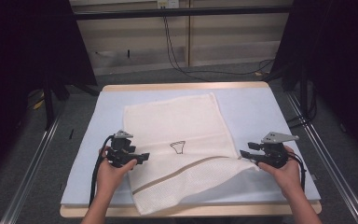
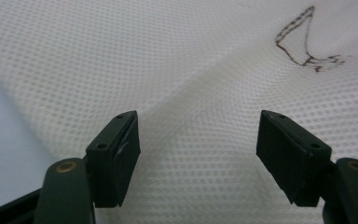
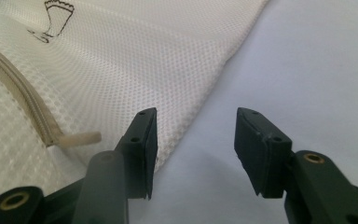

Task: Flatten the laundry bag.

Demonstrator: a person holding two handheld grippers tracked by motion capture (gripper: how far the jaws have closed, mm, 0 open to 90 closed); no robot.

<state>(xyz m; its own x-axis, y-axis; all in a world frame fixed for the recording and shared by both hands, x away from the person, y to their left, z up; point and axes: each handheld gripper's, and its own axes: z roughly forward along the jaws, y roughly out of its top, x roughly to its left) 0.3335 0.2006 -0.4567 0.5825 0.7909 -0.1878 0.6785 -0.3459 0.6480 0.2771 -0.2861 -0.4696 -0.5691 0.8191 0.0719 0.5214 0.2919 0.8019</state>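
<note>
Mesh laundry bag (image 1: 177, 135) lies flat; left gripper (image 1: 142, 157) and right gripper (image 1: 245, 155) at its side edges, both jaws apart, holding nothing.

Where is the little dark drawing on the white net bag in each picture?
High view: the drawing sits mid-bag, between the two grippers.
Left gripper view: the drawing is top right, above the right finger.
Right gripper view: the drawing is top left.
Shared landmark: the white mesh bag it is printed on.
</note>
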